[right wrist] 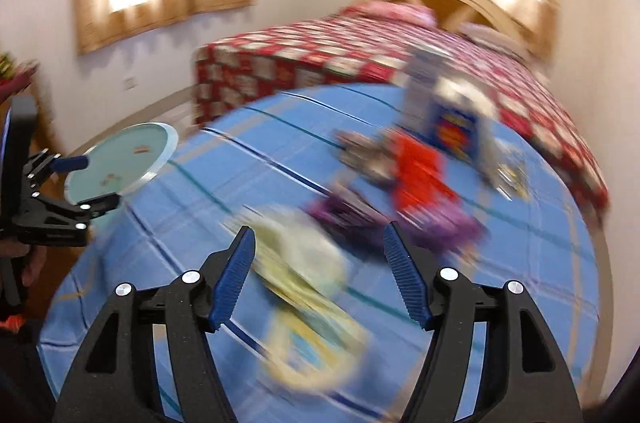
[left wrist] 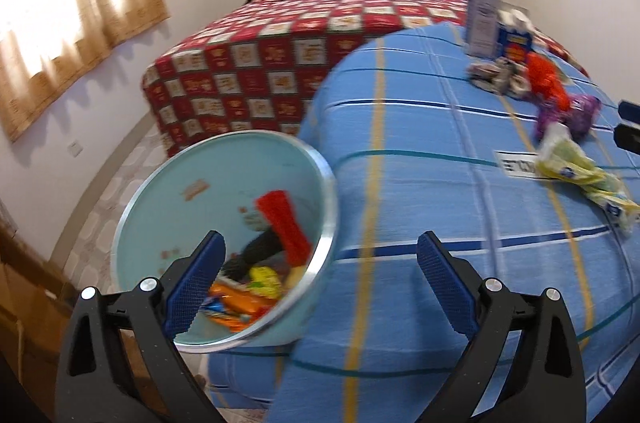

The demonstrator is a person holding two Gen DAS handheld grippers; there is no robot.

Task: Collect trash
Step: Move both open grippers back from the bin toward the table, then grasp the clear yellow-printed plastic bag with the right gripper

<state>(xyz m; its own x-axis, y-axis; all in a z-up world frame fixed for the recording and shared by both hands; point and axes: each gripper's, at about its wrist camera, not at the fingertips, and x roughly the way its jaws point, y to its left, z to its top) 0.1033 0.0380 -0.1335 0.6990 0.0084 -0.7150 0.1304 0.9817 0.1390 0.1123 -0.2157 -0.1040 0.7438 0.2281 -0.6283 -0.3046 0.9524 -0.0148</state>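
A pale blue trash bin (left wrist: 188, 207) with a metal rim stands beside the blue-clothed table (left wrist: 420, 183); several wrappers lie in its bottom, a red one (left wrist: 284, 223) on top. My left gripper (left wrist: 320, 243) hangs open above the bin's rim with nothing between its fingers. On the table lie a yellow-green wrapper (left wrist: 576, 171), a purple wrapper (left wrist: 568, 115), an orange-red wrapper (left wrist: 544, 79) and a crumpled silver one (left wrist: 496, 75). My right gripper (right wrist: 320, 255) is open over the blurred yellow-green wrapper (right wrist: 304, 287), not touching it. The left gripper (right wrist: 80, 179) shows at the bin (right wrist: 120, 159).
A white carton (left wrist: 482, 19) and a blue snack box (left wrist: 514, 43) stand at the table's far side. A bed with a red checked cover (left wrist: 280, 55) lies behind the table. Curtained windows (left wrist: 76, 23) line the walls. A white label (left wrist: 516, 165) lies on the cloth.
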